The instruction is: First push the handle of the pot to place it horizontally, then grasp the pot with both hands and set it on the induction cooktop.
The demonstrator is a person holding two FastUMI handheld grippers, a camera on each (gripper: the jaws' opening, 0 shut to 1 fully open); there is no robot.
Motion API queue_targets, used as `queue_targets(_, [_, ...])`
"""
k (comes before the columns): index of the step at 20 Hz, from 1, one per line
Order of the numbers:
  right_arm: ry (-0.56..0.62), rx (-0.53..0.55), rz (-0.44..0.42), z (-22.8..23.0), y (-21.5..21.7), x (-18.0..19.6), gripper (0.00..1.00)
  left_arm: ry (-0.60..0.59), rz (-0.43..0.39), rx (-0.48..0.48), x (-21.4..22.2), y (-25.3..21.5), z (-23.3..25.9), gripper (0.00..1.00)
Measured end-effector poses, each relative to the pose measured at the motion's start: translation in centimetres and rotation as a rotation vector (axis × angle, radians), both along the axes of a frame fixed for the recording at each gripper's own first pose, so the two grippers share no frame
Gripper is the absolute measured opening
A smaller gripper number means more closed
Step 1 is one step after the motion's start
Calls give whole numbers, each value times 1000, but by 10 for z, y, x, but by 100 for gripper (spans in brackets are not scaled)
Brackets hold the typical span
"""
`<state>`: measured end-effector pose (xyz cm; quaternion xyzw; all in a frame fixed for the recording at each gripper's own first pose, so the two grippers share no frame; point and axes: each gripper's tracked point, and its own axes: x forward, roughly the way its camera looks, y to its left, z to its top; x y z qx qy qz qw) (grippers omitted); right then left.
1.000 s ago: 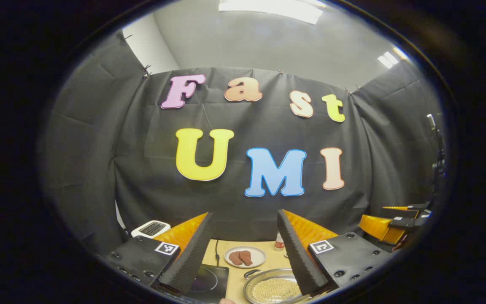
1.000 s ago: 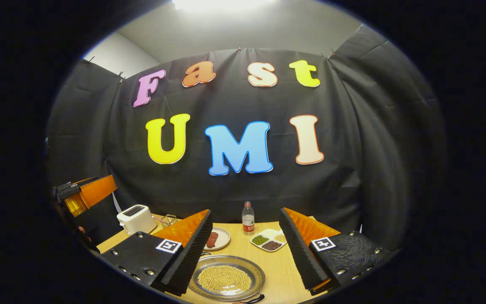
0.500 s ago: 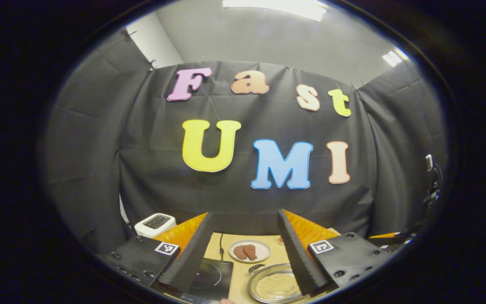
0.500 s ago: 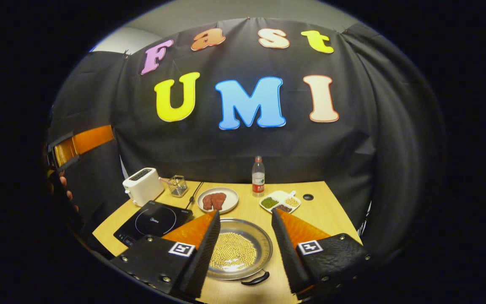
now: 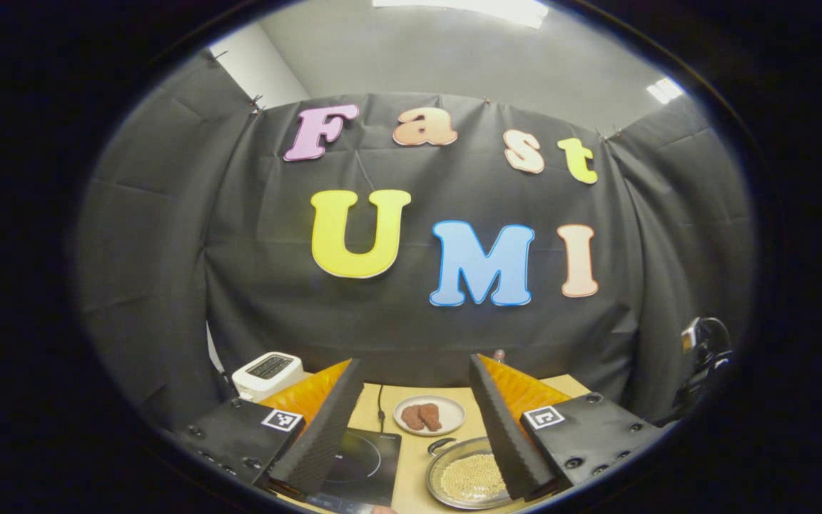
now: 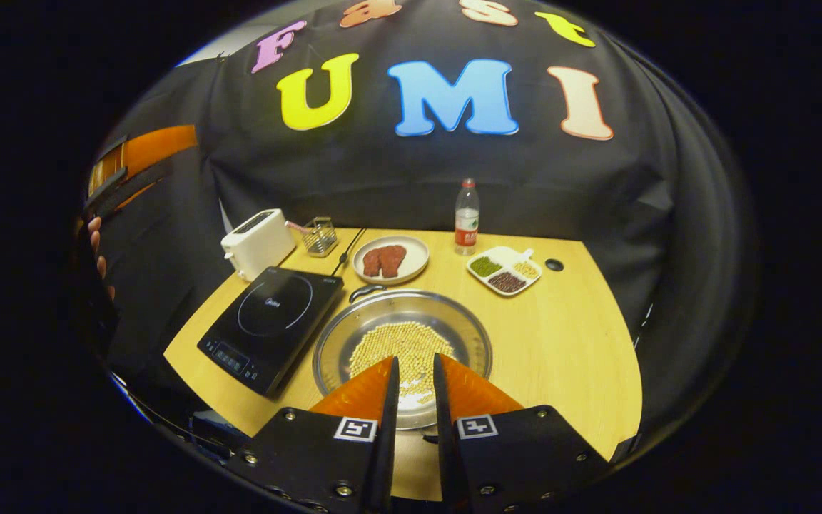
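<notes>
Right gripper (image 6: 414,371): the jaws are drawn narrow, with only a slim gap between them and nothing held. They hang over the near edge of the pot (image 6: 402,346), a shallow metal pan filled with pale beans. The pot stands on the desk (image 6: 568,343), straight ahead of and below these jaws. Its far handle (image 6: 367,291) lies beyond the jaws, pointing toward the plate of meat (image 6: 391,259). The near handle is hidden under the jaws, so its angle cannot be told. The induction cooktop (image 6: 272,325) lies just beside the pot, to the left of the jaws.

Left gripper (image 5: 411,417): the jaws stand wide and hold nothing, well above the desk. Between them, lower down, appear the cooktop (image 5: 361,467) on the left and the pot (image 5: 469,482) on the right, partly behind the right-hand jaw.

Stage, as judged: the handle push has not yet begun, and the narrowed right jaws look set to act as a pushing tip.

Risks:
- The near handle is masked by the jaws, so the tip may land on the rim instead and slide the whole pot.
- A push aimed off the handle's end could rotate the pot toward the cooktop's edge.
- The pot is shallow, so any tilt during the later two-handed lift could spill beans.
- The left gripper is far from the pot, so uneven arrival of the two grips could tip it.
</notes>
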<state>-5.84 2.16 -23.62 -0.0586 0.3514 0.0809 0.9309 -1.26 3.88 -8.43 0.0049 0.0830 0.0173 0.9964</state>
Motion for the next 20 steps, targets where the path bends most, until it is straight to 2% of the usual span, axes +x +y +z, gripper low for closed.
queue_targets(1, [21,-2,6,-11,-3,0,4,6,2,1,0,1,-1,97])
queue_targets(2, [53,9,6,-27,-1,1,6,5,2,1,-1,1,-1,97])
queue_targets(3, [93,16,-2,-43,-2,-1,0,4,5,2,-2,2,-1,95])
queue_targets(10, [372,57,-21,-108,-7,-39,0,25,29,18,-7,13,-9,97])
queue_targets(20, [538,84,-53,-155,-2,-50,0,80,92,15,-21,36,-31,97])
